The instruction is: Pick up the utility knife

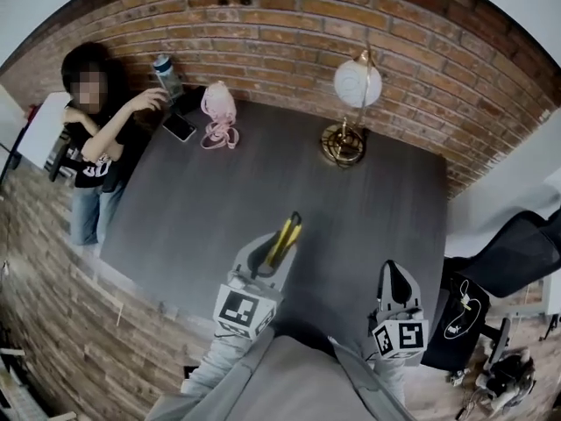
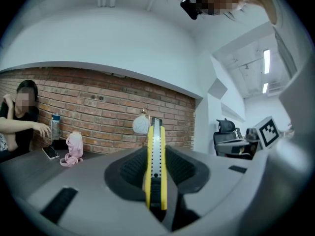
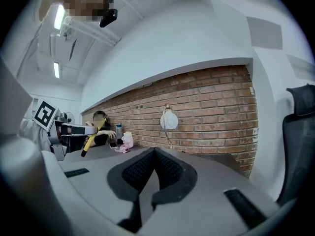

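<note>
My left gripper (image 1: 279,246) is shut on the yellow and black utility knife (image 1: 284,239), held above the dark grey table (image 1: 228,209). In the left gripper view the utility knife (image 2: 154,163) stands upright between the ribbed pads, its tip rising past the jaws. From the right gripper view the utility knife (image 3: 92,136) shows at far left, slanted in the left gripper. My right gripper (image 1: 398,281) hangs to the right of it, level and shut, with nothing between its fingers (image 3: 170,171), which meet at their tips.
A brass lamp with a white globe (image 1: 353,103) stands at the table's back right. A pink bag (image 1: 218,112), a phone (image 1: 179,127) and a water bottle (image 1: 166,77) lie at the back left, beside a seated person (image 1: 96,130). Brick wall behind; an office chair (image 1: 508,253) at right.
</note>
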A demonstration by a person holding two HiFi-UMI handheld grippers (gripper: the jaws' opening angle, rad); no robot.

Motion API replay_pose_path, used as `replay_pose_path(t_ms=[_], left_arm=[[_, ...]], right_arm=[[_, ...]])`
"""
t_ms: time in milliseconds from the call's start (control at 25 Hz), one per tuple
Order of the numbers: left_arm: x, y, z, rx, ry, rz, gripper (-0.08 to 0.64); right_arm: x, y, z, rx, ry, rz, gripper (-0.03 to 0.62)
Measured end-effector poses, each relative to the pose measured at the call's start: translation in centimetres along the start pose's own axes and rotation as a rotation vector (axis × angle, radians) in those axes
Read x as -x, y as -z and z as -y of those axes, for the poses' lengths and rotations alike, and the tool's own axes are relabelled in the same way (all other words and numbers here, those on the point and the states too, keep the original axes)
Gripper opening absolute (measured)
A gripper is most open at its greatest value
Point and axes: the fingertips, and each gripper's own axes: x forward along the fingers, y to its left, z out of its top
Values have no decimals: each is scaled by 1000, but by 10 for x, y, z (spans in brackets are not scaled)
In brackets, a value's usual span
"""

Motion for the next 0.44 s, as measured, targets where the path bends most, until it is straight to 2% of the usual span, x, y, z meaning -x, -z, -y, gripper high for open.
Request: replay_pose_path(t_ms=[200,440], left_arm=[[10,-1,-17,1,-19,0,123],[7,-4,-21,-24,-59,-1,123]], right_arm=[[-9,-3,-12,-2,-2,9,17],[-24,-7,-13,-5,-51,37,17]])
